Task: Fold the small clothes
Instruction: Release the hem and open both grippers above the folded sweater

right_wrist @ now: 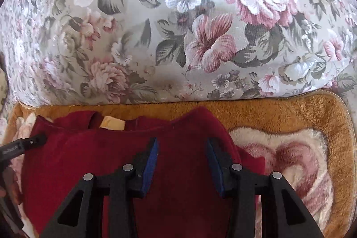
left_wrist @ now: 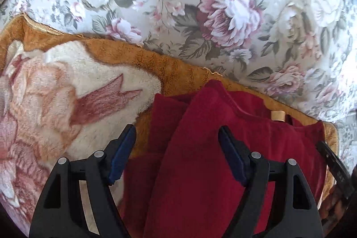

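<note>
Both grippers stand released, blue pads apart, nothing pinched. The left gripper [left_wrist: 177, 133] hovers over a raised fold of the red garment [left_wrist: 200, 160]; the right gripper [right_wrist: 181, 145] hangs over its other side. The garment lies on a brown fleece blanket [right_wrist: 290, 117], in front of a flowered cushion [right_wrist: 156, 37].

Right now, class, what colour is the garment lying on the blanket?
Dark red; the garment shows best in the right wrist view, with a tan label at its neck.
</note>
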